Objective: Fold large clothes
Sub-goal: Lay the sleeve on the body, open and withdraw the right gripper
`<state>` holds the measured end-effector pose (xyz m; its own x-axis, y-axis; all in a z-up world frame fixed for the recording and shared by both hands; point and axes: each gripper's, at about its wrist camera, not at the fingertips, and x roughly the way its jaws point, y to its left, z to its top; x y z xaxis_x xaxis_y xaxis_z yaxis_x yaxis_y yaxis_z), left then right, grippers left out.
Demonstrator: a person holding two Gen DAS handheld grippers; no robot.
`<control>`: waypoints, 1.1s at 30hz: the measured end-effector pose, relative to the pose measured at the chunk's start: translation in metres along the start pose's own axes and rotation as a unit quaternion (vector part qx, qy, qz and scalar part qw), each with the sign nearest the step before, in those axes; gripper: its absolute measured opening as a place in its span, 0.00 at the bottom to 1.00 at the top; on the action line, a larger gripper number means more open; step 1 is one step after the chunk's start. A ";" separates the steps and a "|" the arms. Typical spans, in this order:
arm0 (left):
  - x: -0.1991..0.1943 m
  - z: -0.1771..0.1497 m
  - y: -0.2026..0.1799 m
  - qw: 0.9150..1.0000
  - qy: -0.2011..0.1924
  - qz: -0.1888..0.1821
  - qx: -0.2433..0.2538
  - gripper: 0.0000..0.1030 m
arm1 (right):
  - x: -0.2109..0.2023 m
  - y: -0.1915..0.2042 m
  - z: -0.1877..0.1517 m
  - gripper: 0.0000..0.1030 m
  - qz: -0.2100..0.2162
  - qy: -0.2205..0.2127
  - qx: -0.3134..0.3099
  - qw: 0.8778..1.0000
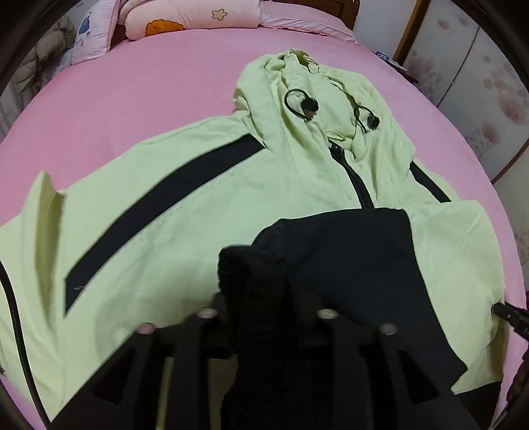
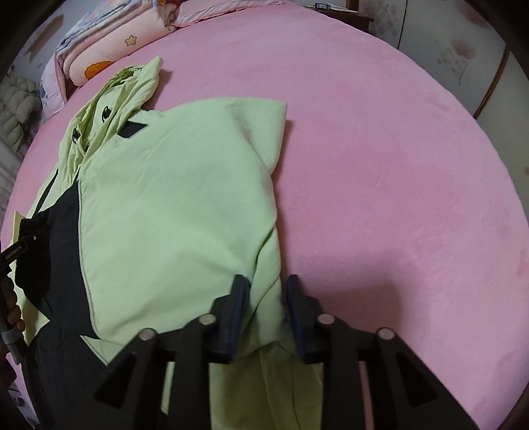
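bed [image 1: 132, 82]: huge pink sheet, fills both views, pretty much flat.

jacket [image 1: 198, 205]: light green hooded zip-up with black stripes, lying front-up on the bed. In the left wrist view it takes up the middle, hood [image 1: 297, 86] at 12 o'clock, zipper [image 1: 355, 178] running down toward centre. One side panel looks already folded in over the body, going by the right wrist view.

how it'll handle: thin, floppy and light I'd say, maybe a bit slick, so it'll sag and slide rather than hold a crease. Best grabbed at hems, cuffs or fold corners, both hands at once, not mid-panel.

pillows [image 1: 185, 16]: pink cartoon ones stacked at 12 o'clock, well clear of the jacket.

black cuff [image 1: 251, 281]: dark ribbed sleeve end bunched at 6 o'clock in the left view, with a black panel just beside it at 4 o'clock.

left gripper [image 1: 264, 307]: the cuff sits right between the fingers, but it's black on black, so can't honestly tell if it's pinched or let go.

right gripper [image 2: 267, 297]: at 6 o'clock in its own view, clamped on a fold of green fabric at the jacket's near edge, cloth squeezed between the blue pads [image 2: 238, 304].

cord toggles [image 1: 309, 106]: two little black ones on the hood, near 12 o'clock.
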<state>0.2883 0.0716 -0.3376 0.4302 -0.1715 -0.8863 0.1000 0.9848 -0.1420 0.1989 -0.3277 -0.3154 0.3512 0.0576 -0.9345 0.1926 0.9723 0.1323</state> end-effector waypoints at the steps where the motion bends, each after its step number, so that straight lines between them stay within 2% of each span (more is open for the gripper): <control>1: -0.007 0.001 0.002 1.000 -0.003 -0.007 -0.004 0.52 | -0.006 0.000 0.003 0.27 0.004 -0.005 0.002 1.000; 2: -0.013 0.003 0.003 1.000 -0.010 -0.012 -0.008 0.58 | -0.014 -0.001 0.008 0.29 0.012 -0.014 0.006 1.000; 3: -0.021 0.004 0.006 1.000 -0.025 -0.014 -0.014 0.65 | -0.020 -0.001 0.014 0.35 0.017 -0.021 0.007 1.000; 6: -0.024 0.012 0.012 0.999 -0.028 -0.019 -0.023 0.65 | -0.031 0.004 0.042 0.52 0.026 -0.047 0.003 0.999; 8: -0.015 0.017 0.014 0.999 -0.022 -0.013 -0.025 0.65 | -0.024 0.008 0.062 0.52 0.024 -0.052 0.001 0.998; 10: -0.006 0.020 0.017 0.999 -0.012 -0.012 -0.031 0.56 | -0.010 0.007 0.085 0.52 0.030 -0.050 0.005 0.998; 12: 0.005 0.022 0.019 0.999 -0.002 -0.011 -0.043 0.54 | 0.015 0.005 0.107 0.52 0.034 -0.031 0.016 0.999; 14: 0.010 0.023 0.023 0.999 0.002 -0.005 -0.054 0.42 | 0.039 0.009 0.123 0.52 0.035 -0.008 0.023 0.999; 15: 0.014 0.025 0.026 0.998 0.007 -0.006 -0.062 0.32 | 0.049 0.009 0.127 0.52 0.030 0.002 0.026 0.999; 16: 0.016 0.027 0.027 0.998 0.007 -0.012 -0.066 0.29 | 0.057 0.009 0.130 0.48 0.025 0.008 0.024 0.999; 17: 0.016 0.028 0.028 0.998 0.003 -0.015 -0.069 0.28 | 0.059 0.010 0.132 0.16 0.020 0.002 0.016 1.000; 18: 0.016 0.031 0.026 0.998 -0.005 -0.014 -0.065 0.26 | 0.060 0.011 0.133 0.01 0.010 -0.001 0.006 1.000; 21: 0.014 0.035 0.016 0.999 -0.024 0.007 -0.036 0.25 | 0.063 0.005 0.133 0.00 -0.029 -0.014 -0.007 0.999; 24: 0.024 0.036 0.013 0.999 -0.017 0.020 -0.026 0.25 | 0.069 -0.002 0.127 0.00 -0.031 -0.005 -0.020 0.999; 27: 0.034 0.039 0.011 0.999 -0.012 0.026 -0.028 0.25 | 0.056 0.002 0.126 0.00 -0.036 -0.026 -0.030 0.999; 30: 0.033 0.041 0.009 0.999 -0.011 0.032 -0.034 0.25 | 0.030 0.025 0.130 0.00 0.010 -0.064 -0.039 0.997; 33: 0.033 0.044 0.007 0.998 -0.009 0.032 -0.046 0.25 | 0.028 0.060 0.133 0.00 0.077 -0.050 -0.062 0.994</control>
<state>0.3422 0.0716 -0.3482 0.4496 -0.1073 -0.8868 -0.0110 0.9920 -0.1256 0.3419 -0.2983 -0.2892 0.4590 0.1916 -0.8675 0.0172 0.9744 0.2243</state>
